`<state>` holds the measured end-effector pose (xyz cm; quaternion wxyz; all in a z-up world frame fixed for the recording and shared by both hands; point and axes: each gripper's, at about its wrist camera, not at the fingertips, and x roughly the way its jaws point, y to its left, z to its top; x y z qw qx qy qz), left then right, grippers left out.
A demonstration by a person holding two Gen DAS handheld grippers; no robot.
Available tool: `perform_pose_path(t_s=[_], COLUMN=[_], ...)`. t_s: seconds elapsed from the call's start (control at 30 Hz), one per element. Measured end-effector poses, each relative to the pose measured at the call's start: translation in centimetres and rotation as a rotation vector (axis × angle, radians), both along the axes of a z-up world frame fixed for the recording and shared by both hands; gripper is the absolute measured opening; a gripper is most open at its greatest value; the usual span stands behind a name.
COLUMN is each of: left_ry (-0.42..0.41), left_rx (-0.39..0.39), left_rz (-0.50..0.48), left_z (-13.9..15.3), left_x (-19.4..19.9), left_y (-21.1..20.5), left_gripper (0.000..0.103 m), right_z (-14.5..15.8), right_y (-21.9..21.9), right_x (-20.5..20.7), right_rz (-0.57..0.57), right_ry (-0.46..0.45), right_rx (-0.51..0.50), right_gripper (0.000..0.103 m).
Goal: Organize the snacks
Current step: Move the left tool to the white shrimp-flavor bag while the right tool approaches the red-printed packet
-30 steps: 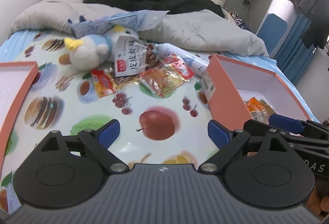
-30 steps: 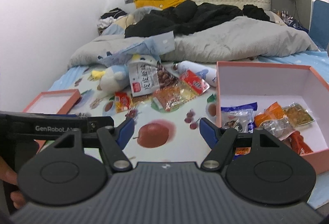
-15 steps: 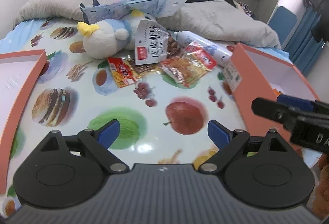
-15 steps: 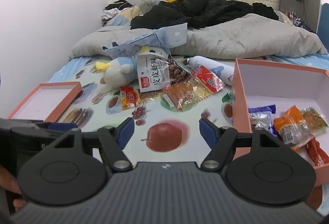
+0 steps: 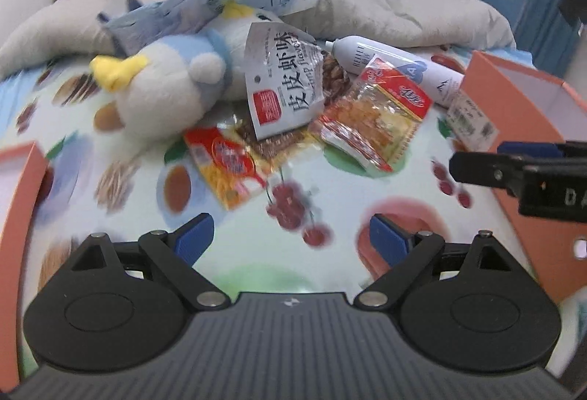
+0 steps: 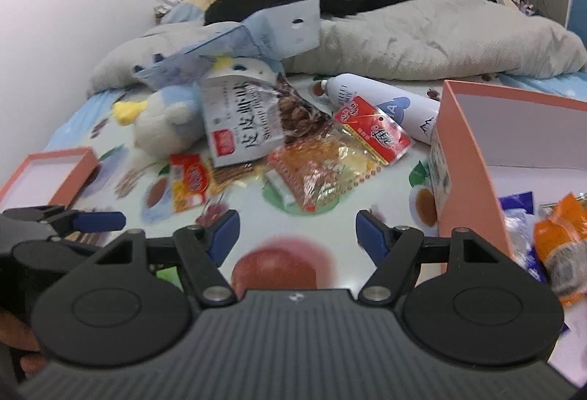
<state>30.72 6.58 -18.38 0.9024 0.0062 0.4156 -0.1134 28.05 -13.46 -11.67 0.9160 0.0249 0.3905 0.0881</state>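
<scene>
left gripper (image 5: 290,240) wide, empty | right gripper (image 6: 297,229) wide, empty | snack packets (image 5: 370,128) ahead

bed sheet (image 5: 121,180): pale, printed with cherries, apples, burgers
plush toy (image 5: 165,95): white and light blue, yellow tuft
snack bag (image 5: 284,84): white, red label, black characters
small packet (image 5: 227,165): red and yellow
spray bottle (image 5: 396,64): white, blue mark
box (image 6: 473,157): salmon outside, white inside
duvet (image 6: 422,40): grey
tool pads (image 5: 192,238): blue

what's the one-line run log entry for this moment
left tongs: open, empty | right tongs: open, empty | loose snack packets: on bedsheet by plush toy | orange box: holds some snacks
</scene>
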Motion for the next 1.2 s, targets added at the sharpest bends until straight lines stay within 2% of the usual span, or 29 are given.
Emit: perform_pose_path(t_s=[0.33, 0.53, 0.63, 0.67, 0.7, 0.73, 0.83, 0.93, 1.03, 1.2], left_ry=[-0.046, -0.062, -0.082, -0.090, -0.097, -0.102, -0.119, -0.108, -0.072, -0.039], left_rx=[0.108, 0.166, 0.162, 0.162, 0.170, 0.179, 0.198, 0.183, 0.125, 0.107], left_rz=[-0.122, -0.167, -0.215, -0.228, -0.235, -0.242, -0.239, -0.265, -0.289, -0.270], left_z=[-2.0, -3.4, -3.7, -3.8, -4.0, -4.2, -4.7, -5.5, -5.7, -5.6], left_x=[6.9, 8.9, 9.7, 10.0, 10.4, 10.7, 11.7, 12.3, 12.3, 12.6], left_y=[-0.3, -1.1, -1.5, -1.6, -1.7, -1.9, -2.0, -2.0, -2.0, -1.7], left_gripper=[0.095, 0.095, 0.095, 0.095, 0.095, 0.095, 0.095, 0.095, 0.093, 0.087], right_z=[-3.0, -4.1, -4.9, -5.2, -5.5, -5.8, -6.5, -7.2, -8.3, -8.5], right_y=[0.7, 1.1, 1.3, 1.3, 1.4, 1.4, 1.4, 1.6, 0.9, 1.4], right_x=[7.1, 9.8, 11.0, 11.5, 11.9, 12.3, 13.1, 13.7, 14.0, 13.7], right_rz=[-0.032, -0.020, -0.017, -0.019, -0.021, -0.025, -0.027, -0.025, -0.043, 0.035], right_ry=[0.035, 0.059, 0.080, 0.090, 0.104, 0.115, 0.125, 0.128, 0.160, 0.156], right_rx=[0.000, -0.015, -0.015, -0.015, -0.010, 0.000, 0.026, 0.015, 0.069, -0.008], right_gripper=[0.072, 0.072, 0.072, 0.074, 0.083, 0.085, 0.085, 0.085, 0.085, 0.082])
